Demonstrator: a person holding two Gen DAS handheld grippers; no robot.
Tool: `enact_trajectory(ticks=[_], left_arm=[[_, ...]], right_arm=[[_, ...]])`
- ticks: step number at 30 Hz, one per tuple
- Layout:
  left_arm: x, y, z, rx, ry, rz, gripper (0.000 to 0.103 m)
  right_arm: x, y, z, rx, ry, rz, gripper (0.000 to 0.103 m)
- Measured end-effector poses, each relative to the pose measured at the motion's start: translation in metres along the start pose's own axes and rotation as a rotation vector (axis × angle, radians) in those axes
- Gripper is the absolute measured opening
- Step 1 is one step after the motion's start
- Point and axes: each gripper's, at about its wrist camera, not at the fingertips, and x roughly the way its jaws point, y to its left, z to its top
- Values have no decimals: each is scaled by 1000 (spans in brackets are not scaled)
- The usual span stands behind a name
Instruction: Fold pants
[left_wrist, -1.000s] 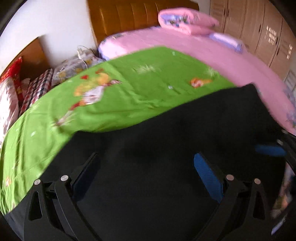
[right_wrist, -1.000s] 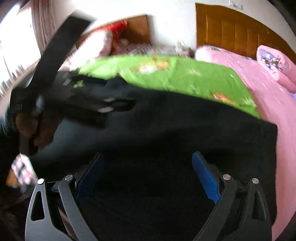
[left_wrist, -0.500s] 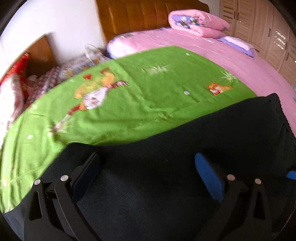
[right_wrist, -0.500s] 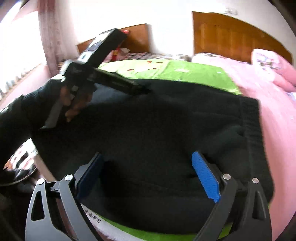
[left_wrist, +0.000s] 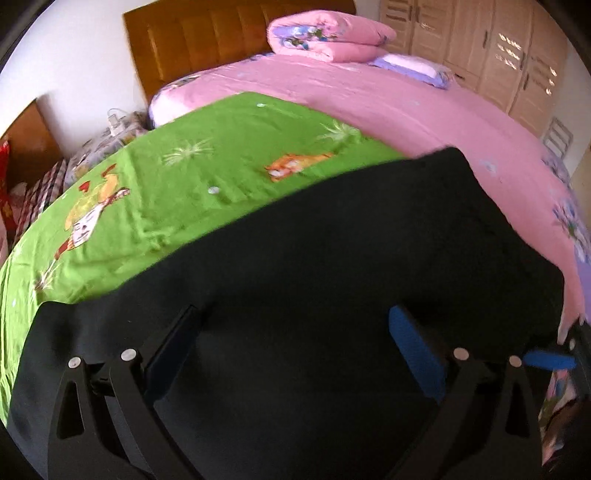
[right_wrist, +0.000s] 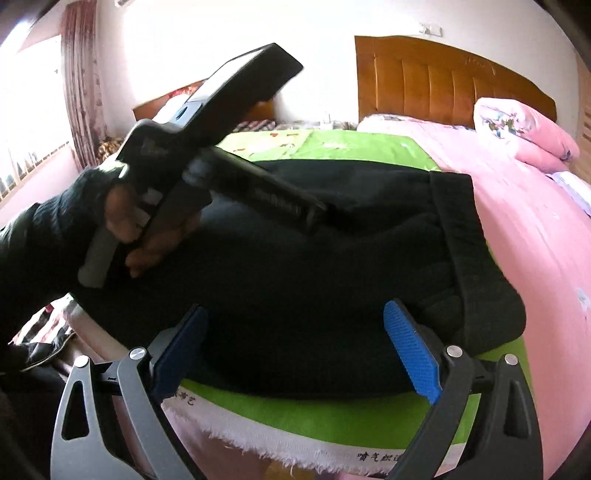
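Black pants (left_wrist: 332, 266) lie folded flat on a green cartoon-print cloth (left_wrist: 192, 192) on the bed; they also show in the right wrist view (right_wrist: 314, 266), with the waistband (right_wrist: 461, 236) on the right. My left gripper (left_wrist: 295, 332) is open and empty, hovering over the pants. My right gripper (right_wrist: 295, 328) is open and empty, above the pants' near edge. The left gripper, held by a hand, shows in the right wrist view (right_wrist: 321, 218) just above the pants.
A pink sheet (left_wrist: 424, 122) covers the bed, with a folded pink quilt (left_wrist: 328, 37) and a pillow (left_wrist: 413, 66) by the wooden headboard (left_wrist: 207, 40). Wardrobes (left_wrist: 498, 55) stand at the right. The cloth's frayed edge (right_wrist: 295, 443) hangs at the front.
Both grippers have pulled back from the pants and stayed open. The right view has backed off to show the pants' near edge and the cloth's hem. The pants lie still.
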Motion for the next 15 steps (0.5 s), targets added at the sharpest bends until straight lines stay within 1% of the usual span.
enact_trajectory(ticks=[1, 3, 8, 12, 15], left_arm=[[3, 2, 0, -6, 14, -11, 102], [3, 2, -1, -8, 13, -14, 102], [5, 3, -2, -9, 11, -16, 102], [5, 5, 0, -12, 13, -22, 102], [0, 7, -1, -27, 10, -33, 102]], right_arm=[[-1, -2, -1, 9, -5, 9, 93], [-4, -3, -1, 20, -7, 19, 93], [-4, 7, 2, -13, 36, -29, 93], [-3, 5, 2, 24, 40, -20, 93], [-1, 11, 6, 9, 93, -51, 93]])
